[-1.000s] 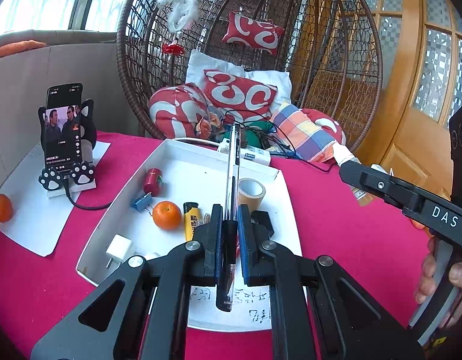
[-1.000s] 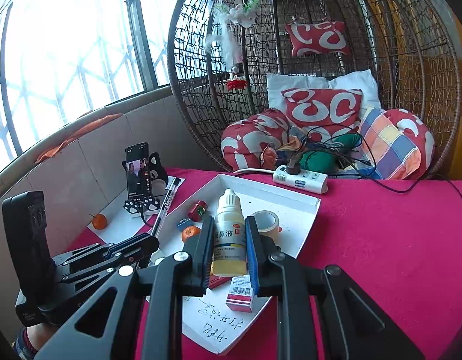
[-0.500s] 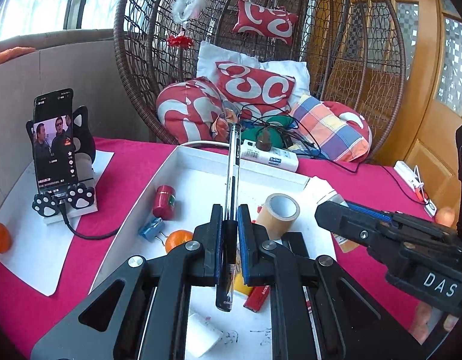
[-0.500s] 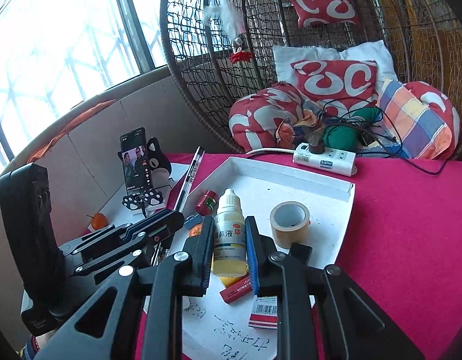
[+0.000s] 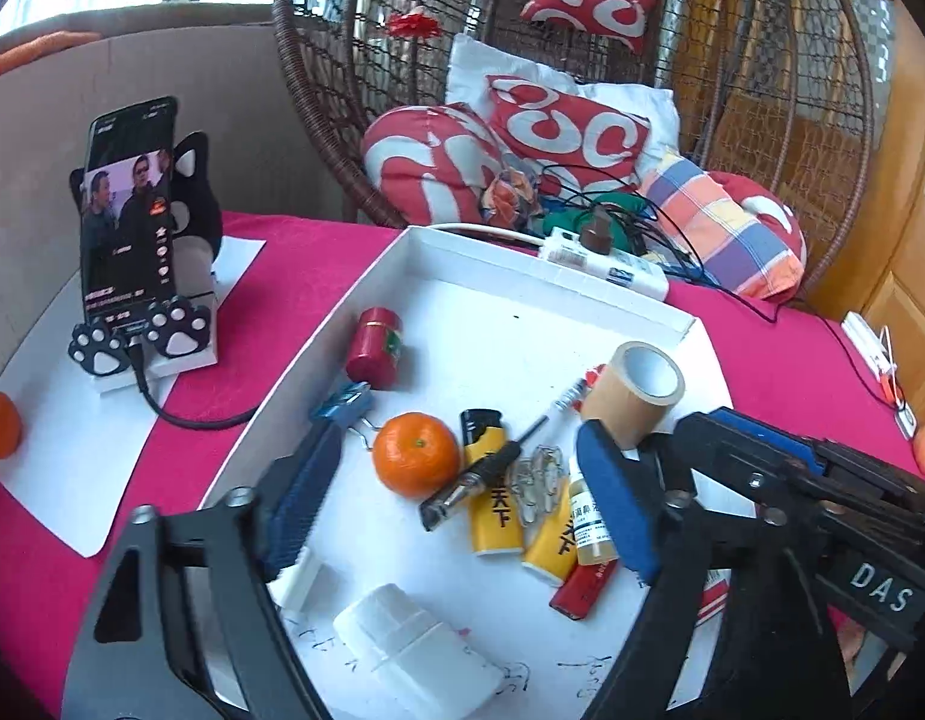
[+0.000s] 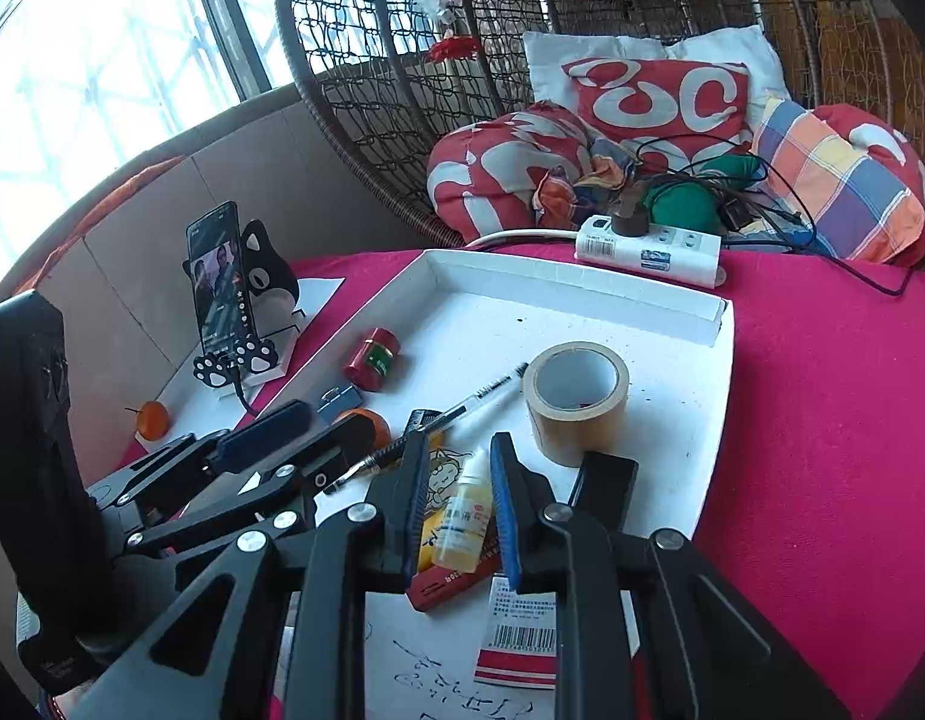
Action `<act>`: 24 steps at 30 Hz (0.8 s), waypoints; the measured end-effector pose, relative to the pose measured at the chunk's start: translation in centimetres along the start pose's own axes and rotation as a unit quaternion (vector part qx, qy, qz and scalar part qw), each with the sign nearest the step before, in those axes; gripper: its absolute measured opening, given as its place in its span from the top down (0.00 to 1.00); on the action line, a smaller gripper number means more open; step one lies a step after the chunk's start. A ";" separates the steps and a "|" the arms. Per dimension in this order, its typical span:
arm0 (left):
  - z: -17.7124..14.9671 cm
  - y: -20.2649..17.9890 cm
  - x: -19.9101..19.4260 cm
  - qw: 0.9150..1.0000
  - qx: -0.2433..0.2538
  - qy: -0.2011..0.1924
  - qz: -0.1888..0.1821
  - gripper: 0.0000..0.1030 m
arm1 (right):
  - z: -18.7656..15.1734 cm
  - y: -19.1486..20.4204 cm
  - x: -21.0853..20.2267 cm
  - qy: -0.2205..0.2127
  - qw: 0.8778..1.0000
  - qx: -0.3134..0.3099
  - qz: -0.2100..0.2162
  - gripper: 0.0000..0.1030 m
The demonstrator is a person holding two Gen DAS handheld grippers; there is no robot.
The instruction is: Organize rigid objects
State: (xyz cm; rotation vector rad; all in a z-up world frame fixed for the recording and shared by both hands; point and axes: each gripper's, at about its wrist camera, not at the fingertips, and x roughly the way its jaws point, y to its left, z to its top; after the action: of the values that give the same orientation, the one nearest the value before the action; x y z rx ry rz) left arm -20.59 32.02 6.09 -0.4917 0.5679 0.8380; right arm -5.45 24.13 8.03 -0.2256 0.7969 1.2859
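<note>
- Presently, left claw (image 5: pixel 456 516): jaws spread wide, having just opened; pen (image 5: pixel 498 462) lies loose across the yellow lighters (image 5: pixel 492 516) in the white tray (image 5: pixel 522 276).
- Right claw (image 6: pixel 456 516): jaws just easing apart, dropper bottle (image 6: pixel 462 522) between them, over the tray.
- Tape roll (image 6: pixel 576 402): at 1 o'clock of the bottle.

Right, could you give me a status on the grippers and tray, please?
Left gripper open, jaws just opened; pen down in tray across lighters. Right gripper jaws just easing open, dropper bottle loose between them. Tape roll close ahead.
</note>
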 end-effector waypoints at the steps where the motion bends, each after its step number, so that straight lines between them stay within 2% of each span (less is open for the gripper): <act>1: -0.1 0.5 -0.3 1.000 -0.013 -0.003 -0.002 0.08 | 0.0 -0.1 -0.3 -0.004 1.000 0.003 -0.003 0.61; 2: -0.2 0.9 -0.6 1.000 -0.020 -0.005 -0.002 0.00 | -0.1 -0.4 -0.8 -0.009 1.000 0.008 -0.006 0.35; 4: -0.5 0.9 -1.5 1.000 -0.022 -0.012 -0.001 0.00 | -0.3 -0.7 -1.6 -0.026 0.999 0.021 -0.011 0.11; 7: -0.9 0.3 -2.8 1.000 -0.010 -0.021 0.005 0.00 | -0.7 -0.8 -2.7 -0.034 0.999 0.025 -0.015 0.10; 10: -1.1 -0.5 -4.1 0.999 0.007 -0.035 0.016 0.00 | -1.0 -0.8 -4.4 -0.062 0.997 0.024 -0.025 0.00; 13: -1.3 -1.4 -5.5 0.998 0.021 -0.053 0.028 0.00 | -1.1 -0.6 -6.5 -0.094 0.995 0.014 -0.039 0.00; 17: -1.4 -2.9 -6.8 0.997 0.038 -0.061 0.018 0.00 | -1.4 -0.1 -8.6 -0.123 0.991 -0.007 -0.060 0.00; 20: -1.7 -4.4 -7.6 0.996 0.057 -0.066 0.027 0.00 | -2.0 0.4 -9.7 -0.145 0.987 -0.024 -0.071 0.00; 24: -2.2 -6.1 -8.9 0.993 0.077 -0.078 0.047 0.00 | -2.6 0.3 -10.3 -0.144 0.985 -0.029 -0.096 0.00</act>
State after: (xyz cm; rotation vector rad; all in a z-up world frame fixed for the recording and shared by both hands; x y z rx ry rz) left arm -21.08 22.35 11.26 -0.2571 0.5106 0.9062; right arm -7.43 14.89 12.88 -0.1541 0.4802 1.1285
